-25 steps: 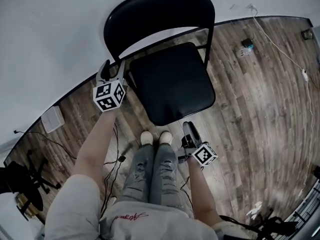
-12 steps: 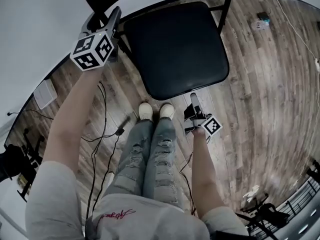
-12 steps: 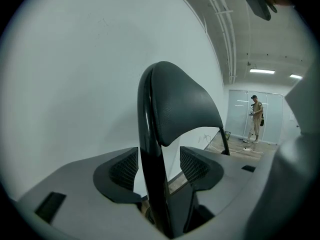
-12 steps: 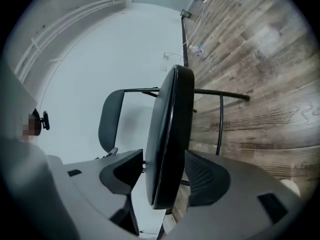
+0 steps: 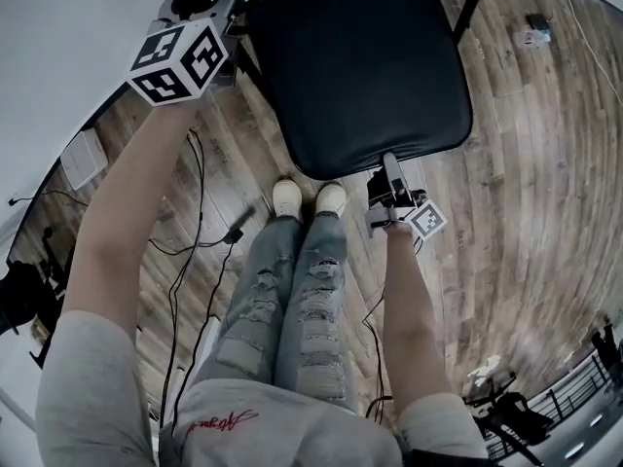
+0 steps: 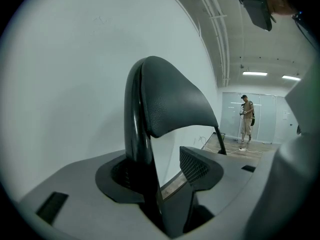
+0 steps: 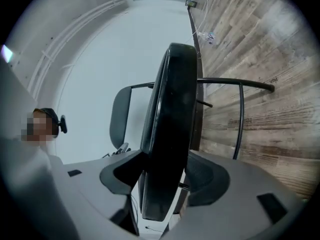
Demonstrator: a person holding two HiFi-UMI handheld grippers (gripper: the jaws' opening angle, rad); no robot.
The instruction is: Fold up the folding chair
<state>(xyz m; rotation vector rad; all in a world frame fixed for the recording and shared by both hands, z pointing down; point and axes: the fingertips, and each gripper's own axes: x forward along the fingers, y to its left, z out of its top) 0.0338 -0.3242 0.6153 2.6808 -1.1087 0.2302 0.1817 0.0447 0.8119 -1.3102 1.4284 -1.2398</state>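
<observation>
Folding chair (image 5: 365, 66) stands unfolded on the wood floor (image 5: 526, 163), close to the white wall (image 5: 58, 47). The seat (image 5: 360, 95) lies flat, with its front edge toward my shoes (image 5: 309, 199). Its front-to-back axis runs away from me to the backrest (image 6: 172, 101), which stands upright at the far end.

Left gripper (image 6: 160, 171): up at the backrest's side, jaws part open around the black frame tube (image 6: 137, 134). The tube lies against one pad and a gap shows at the other, so it is not clamped.

Right gripper (image 7: 167, 171): low at the seat's front edge, jaws spread as wide as they go. They straddle the padded rim edge-on and the rim nearly fills the gap. I see no squeeze on it.
</observation>
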